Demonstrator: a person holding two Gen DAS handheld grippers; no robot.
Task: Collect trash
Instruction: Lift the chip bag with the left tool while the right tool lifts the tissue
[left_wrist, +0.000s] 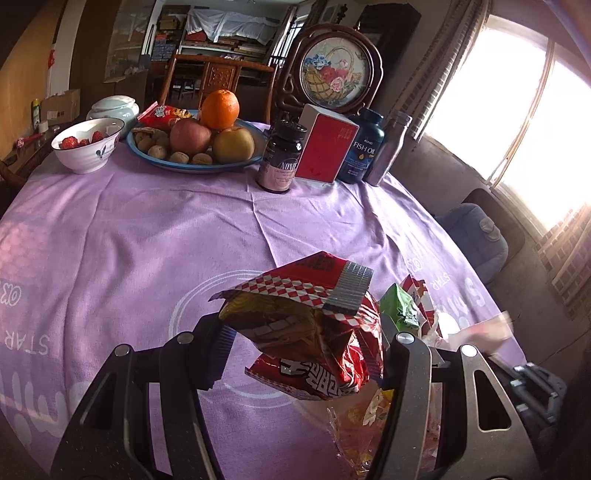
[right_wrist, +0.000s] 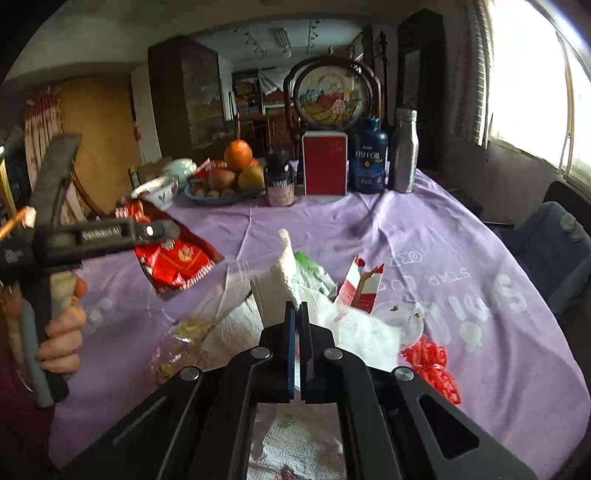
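My left gripper (left_wrist: 303, 343) is shut on a crumpled red snack wrapper (left_wrist: 314, 325) and holds it above the purple tablecloth (left_wrist: 147, 229); it also shows in the right wrist view (right_wrist: 173, 262). My right gripper (right_wrist: 298, 314) is shut on a white plastic bag (right_wrist: 288, 266) with paper towel (right_wrist: 236, 328) around it. Beside it lie a green packet (right_wrist: 314, 269), a torn red-and-white carton (right_wrist: 360, 284), a clear bag of scraps (right_wrist: 177, 350) and a red mesh piece (right_wrist: 432, 362).
At the table's far side stand a blue fruit plate (left_wrist: 192, 166), a strawberry bowl (left_wrist: 86, 144), a dark pill bottle (left_wrist: 280, 155), a red box (left_wrist: 325, 147), a fish oil bottle (left_wrist: 364, 147) and a metal flask (left_wrist: 388, 147). A blue chair (left_wrist: 476, 236) is at right.
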